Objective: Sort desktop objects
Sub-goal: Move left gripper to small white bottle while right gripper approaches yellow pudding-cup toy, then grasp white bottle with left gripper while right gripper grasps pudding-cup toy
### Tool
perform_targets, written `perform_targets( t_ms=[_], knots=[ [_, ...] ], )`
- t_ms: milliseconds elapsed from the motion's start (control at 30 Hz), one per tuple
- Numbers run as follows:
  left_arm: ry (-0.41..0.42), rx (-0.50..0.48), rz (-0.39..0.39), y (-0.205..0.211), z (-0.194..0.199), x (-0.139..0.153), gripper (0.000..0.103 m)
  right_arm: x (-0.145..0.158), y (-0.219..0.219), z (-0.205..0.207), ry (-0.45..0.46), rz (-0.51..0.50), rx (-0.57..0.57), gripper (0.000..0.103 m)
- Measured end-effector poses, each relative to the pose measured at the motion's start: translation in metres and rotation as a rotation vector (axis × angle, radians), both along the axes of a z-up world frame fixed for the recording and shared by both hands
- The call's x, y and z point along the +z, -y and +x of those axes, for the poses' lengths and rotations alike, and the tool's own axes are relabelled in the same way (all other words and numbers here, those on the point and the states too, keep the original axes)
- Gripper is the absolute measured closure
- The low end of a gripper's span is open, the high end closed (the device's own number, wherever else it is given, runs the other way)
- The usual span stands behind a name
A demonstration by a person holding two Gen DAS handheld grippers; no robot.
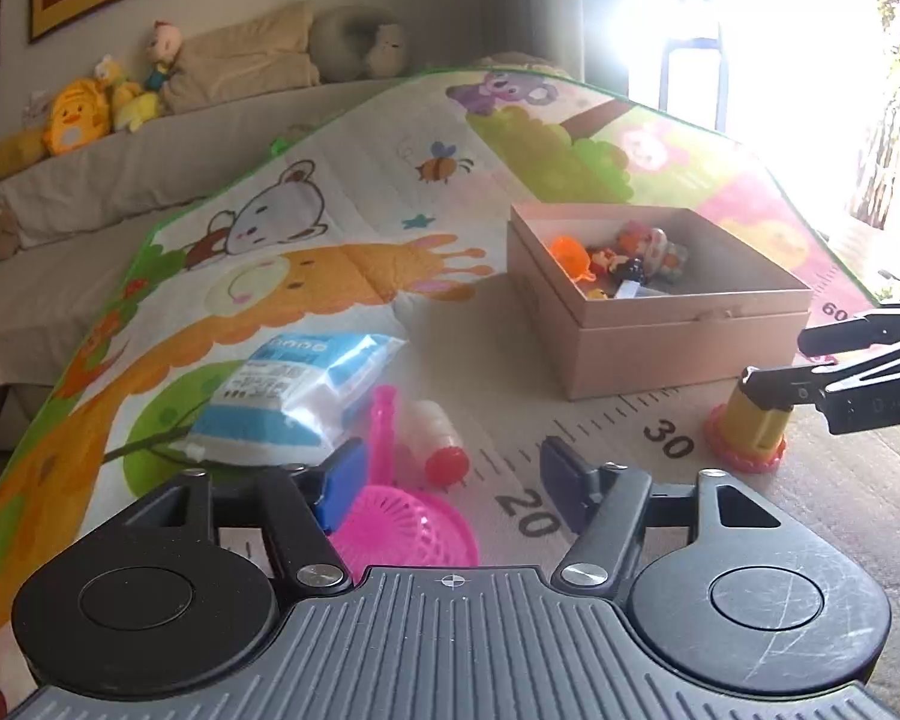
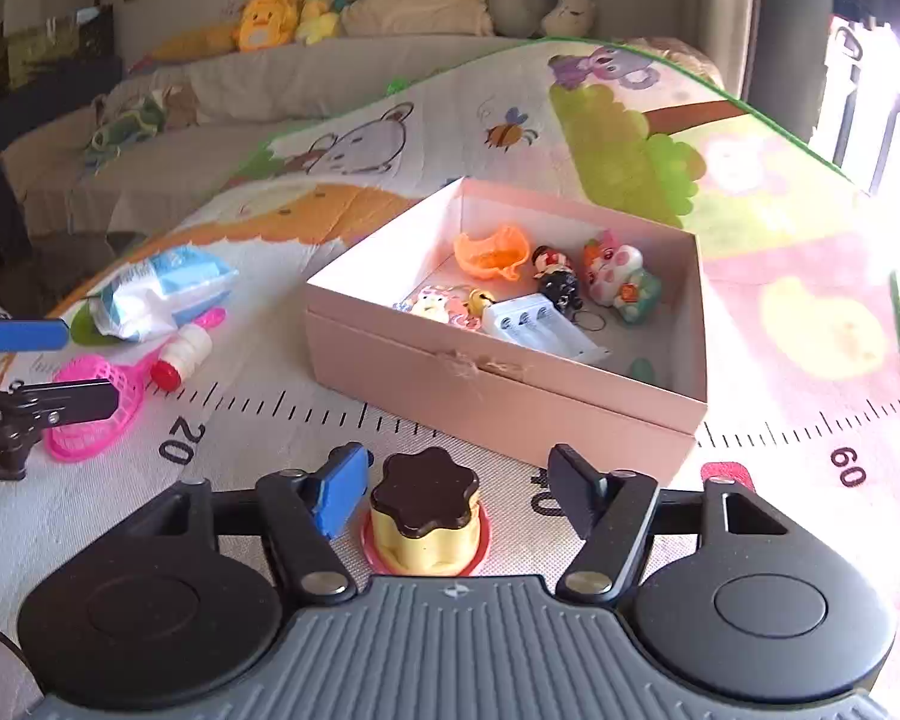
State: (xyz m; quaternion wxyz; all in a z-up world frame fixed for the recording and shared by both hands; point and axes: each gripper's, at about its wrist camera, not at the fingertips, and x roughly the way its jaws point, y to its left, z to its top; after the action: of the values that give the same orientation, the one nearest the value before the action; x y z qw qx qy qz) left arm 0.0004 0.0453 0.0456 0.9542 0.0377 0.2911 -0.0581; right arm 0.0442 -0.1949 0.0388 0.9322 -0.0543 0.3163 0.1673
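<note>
A pink cardboard box [image 2: 498, 384] [image 1: 678, 348] on the play mat holds several small toys and a white battery charger [image 2: 540, 324]. My right gripper [image 2: 456, 483] is open around a yellow pudding toy [image 2: 426, 516] with a brown top on a red base, which stands on the mat; it also shows in the left wrist view [image 1: 747, 429]. My left gripper [image 1: 450, 468] is open and empty, just above a pink toy net [image 1: 408, 525] and beside a small white bottle with a red cap [image 1: 441, 441]. A blue-and-white packet [image 1: 294, 402] lies behind them.
The colourful play mat [image 2: 780, 312] with a printed ruler covers the surface. A grey sofa [image 1: 150, 150] with plush toys and cushions stands behind. Bright window glare fills the right side.
</note>
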Motion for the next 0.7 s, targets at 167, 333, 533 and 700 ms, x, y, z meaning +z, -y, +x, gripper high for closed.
perform_targets(
  t_ms=[167, 333, 533, 700],
  knots=[
    [-0.048, -0.001, 0.09, 0.018, 0.024, -0.017, 0.049, -0.013, 0.009, -0.017, 0.028, 0.06, -0.018, 0.018],
    [-0.099, 0.04, 0.145, 0.014, 0.044, -0.032, 0.056, -0.028, 0.01, -0.019, -0.005, 0.08, -0.022, 0.014],
    [-0.087, 0.03, 0.17, 0.02, 0.046, -0.03, 0.074, -0.029, 0.019, -0.02, 0.004, 0.131, -0.061, 0.003],
    [-0.046, -0.098, 0.174, 0.044, 0.014, -0.016, 0.074, -0.03, 0.023, -0.02, 0.003, 0.148, -0.086, 0.0]
  ],
)
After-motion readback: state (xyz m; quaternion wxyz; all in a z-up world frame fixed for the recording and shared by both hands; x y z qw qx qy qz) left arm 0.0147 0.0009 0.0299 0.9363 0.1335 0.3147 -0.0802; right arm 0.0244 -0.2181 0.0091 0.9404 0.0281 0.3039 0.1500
